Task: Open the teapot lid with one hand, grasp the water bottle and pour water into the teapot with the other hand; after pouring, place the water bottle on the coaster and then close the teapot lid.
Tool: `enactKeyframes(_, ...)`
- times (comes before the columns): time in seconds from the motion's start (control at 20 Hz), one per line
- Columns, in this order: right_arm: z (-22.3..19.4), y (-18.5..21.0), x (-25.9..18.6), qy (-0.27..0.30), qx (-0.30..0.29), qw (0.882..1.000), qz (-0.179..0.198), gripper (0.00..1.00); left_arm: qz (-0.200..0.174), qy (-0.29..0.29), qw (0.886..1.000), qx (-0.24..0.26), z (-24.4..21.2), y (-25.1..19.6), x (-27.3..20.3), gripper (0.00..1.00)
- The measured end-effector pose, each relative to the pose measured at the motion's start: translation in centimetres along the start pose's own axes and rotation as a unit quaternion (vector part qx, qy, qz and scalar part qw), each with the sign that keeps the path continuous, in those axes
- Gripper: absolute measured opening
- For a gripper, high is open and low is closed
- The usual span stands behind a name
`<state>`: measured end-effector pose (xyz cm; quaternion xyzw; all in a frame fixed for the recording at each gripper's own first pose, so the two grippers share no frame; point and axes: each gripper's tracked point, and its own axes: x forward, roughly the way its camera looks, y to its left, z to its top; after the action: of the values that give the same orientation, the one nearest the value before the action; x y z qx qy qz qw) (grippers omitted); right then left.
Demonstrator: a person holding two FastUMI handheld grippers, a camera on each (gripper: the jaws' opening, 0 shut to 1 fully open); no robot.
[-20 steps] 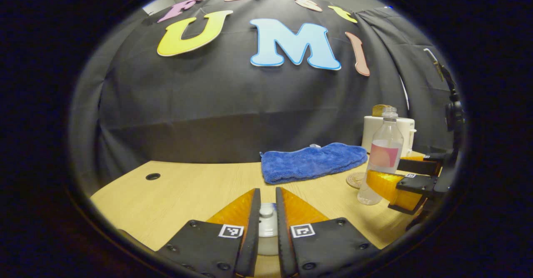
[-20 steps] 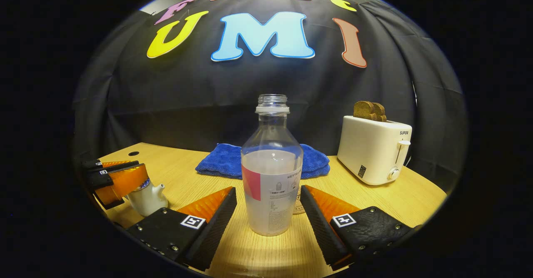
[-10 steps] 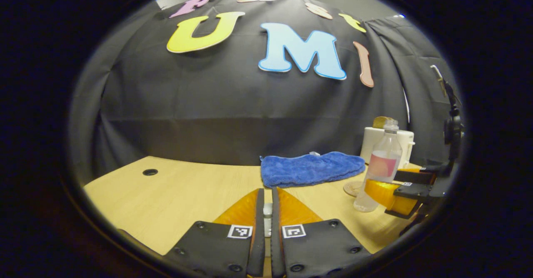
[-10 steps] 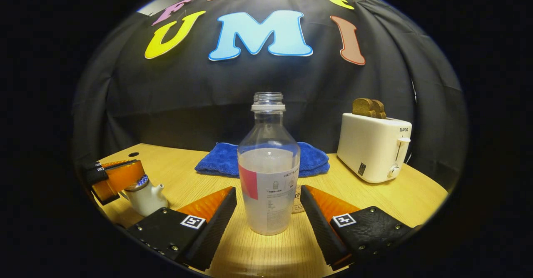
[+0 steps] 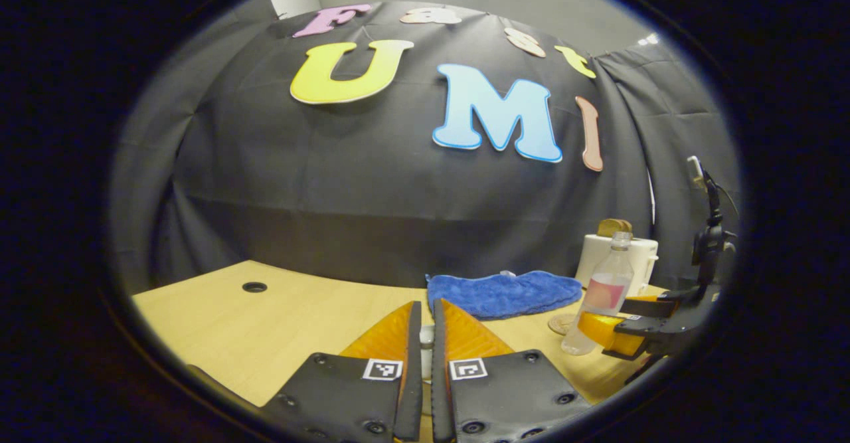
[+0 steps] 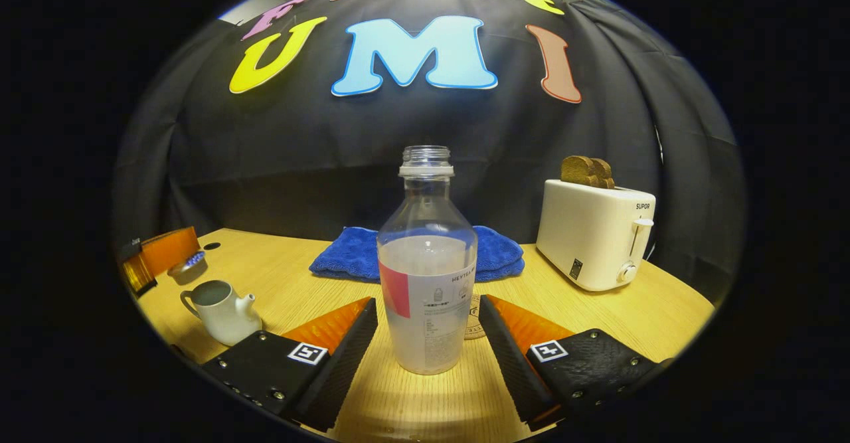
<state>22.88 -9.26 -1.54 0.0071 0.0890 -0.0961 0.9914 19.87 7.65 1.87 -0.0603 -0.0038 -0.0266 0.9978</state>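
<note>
The wooden table [image 6: 597,310] ran under the black cloth wall, with a blue towel [image 6: 358,257] folded at the back and a white toaster [image 6: 594,234] holding bread off to one side. In the right gripper view, my right gripper [image 6: 428,327] stood spread wide, its fingers either side of the upright water bottle [image 6: 427,277] without touching it; the coaster [image 6: 473,320] peeked out just behind. The teapot [image 6: 222,307] sat uncovered, well apart. My left gripper [image 5: 422,356] was pinched nearly closed on the lid [image 6: 188,265], raised above the pot.
</note>
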Motion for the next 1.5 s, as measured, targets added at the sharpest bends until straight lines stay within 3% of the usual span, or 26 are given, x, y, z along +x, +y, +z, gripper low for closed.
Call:
enactKeyframes(0.35,-0.4,0.0,-0.4,0.009,-0.002,1.000,0.003,0.95,0.046,0.011,0.999,0.022,-1.0,5.9,-1.7,0.12)
enactKeyframes(0.8,-0.4,0.1,-0.4,0.004,-0.011,1.000,-0.001,0.95,0.075,0.017,0.996,0.041,-2.3,9.7,-2.0,0.12)
enactKeyframes(0.85,-0.2,0.2,-0.5,0.003,-0.011,1.000,0.000,0.94,0.076,0.021,0.996,0.040,-2.6,9.8,-2.1,0.12)
enactKeyframes(0.9,-0.1,0.2,-0.5,0.002,-0.010,1.000,0.002,0.85,0.077,0.016,0.996,0.037,-2.5,9.9,-2.0,0.12)
enactKeyframes(1.05,-0.4,0.1,0.1,0.001,-0.010,1.000,-0.002,0.85,0.075,0.013,0.996,0.039,-2.4,10.0,-1.9,0.12)
enactKeyframes(1.15,-0.1,0.0,-0.4,0.001,-0.009,1.000,-0.006,0.75,0.072,0.013,0.997,0.040,-2.4,9.9,-1.7,0.12)
enactKeyframes(1.5,0.4,0.9,-0.9,-0.012,-0.054,0.998,-0.014,0.71,0.059,0.020,0.997,0.035,-2.6,9.3,-1.7,0.12)
